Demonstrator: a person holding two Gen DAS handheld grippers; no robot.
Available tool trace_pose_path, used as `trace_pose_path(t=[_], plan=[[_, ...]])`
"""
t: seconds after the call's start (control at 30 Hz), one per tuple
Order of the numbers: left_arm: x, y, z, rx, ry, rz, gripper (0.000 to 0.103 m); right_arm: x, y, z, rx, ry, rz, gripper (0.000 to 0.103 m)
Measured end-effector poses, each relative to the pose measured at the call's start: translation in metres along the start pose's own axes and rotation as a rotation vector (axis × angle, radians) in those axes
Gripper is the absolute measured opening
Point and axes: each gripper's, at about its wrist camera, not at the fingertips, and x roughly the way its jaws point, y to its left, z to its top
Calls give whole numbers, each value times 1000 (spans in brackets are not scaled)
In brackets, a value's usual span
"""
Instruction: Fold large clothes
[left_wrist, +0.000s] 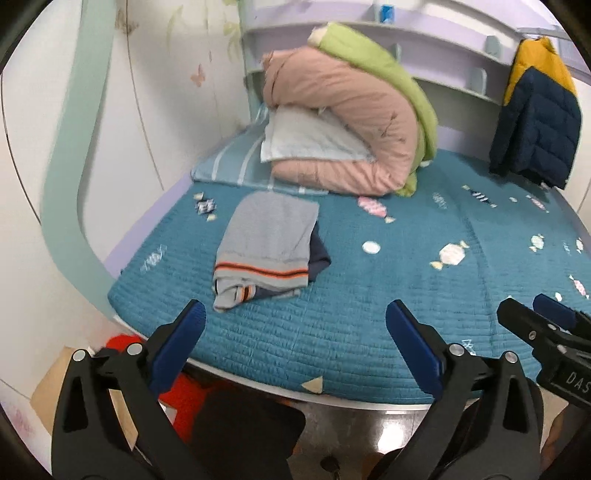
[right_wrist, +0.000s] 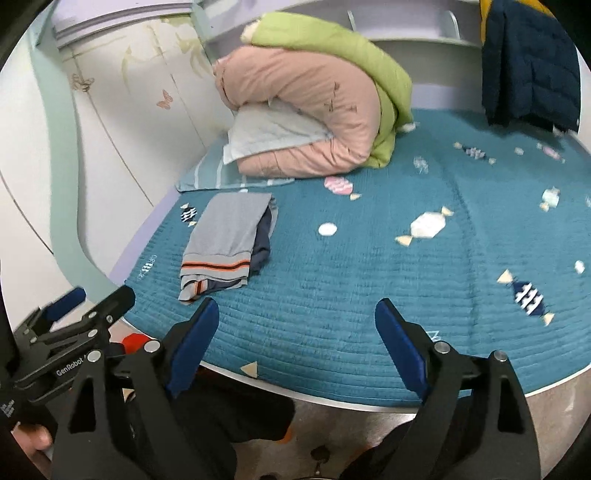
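Item, left of the bed's (left_wrist: 332, 332) middle, near its front edge and in front of the striped pillow (left_wrist: 229, 162): folded grey garment (left_wrist: 269, 240) with orange-and-dark banded hem over a navy piece (left_wrist: 319, 258), judged soft, light and limp, best taken at the hem corners nearest the front edge. Behind the pillow, a rolled pink-and-green quilt (left_wrist: 343, 122); at the bed's far right corner, a navy-and-yellow puffer jacket (left_wrist: 535, 122). Left gripper (left_wrist: 295, 321) and right gripper (right_wrist: 295, 317) hang over the bed's front edge, side by side, tilted downward, fingers wide and empty.
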Motion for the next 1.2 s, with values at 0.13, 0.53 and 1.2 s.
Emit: trace_pose_path(t=[0.13, 0.53, 1.2], plan=[[-27, 0, 7, -17, -58, -30, 98, -36, 10, 4, -62, -91, -44, 87], [-111, -14, 29, 19, -261, -117, 98, -123, 25, 7, -134, -312, -36, 91], [-141, -20, 26, 33, -333, -134, 98, -151, 30, 4, -153, -393, -37, 95]])
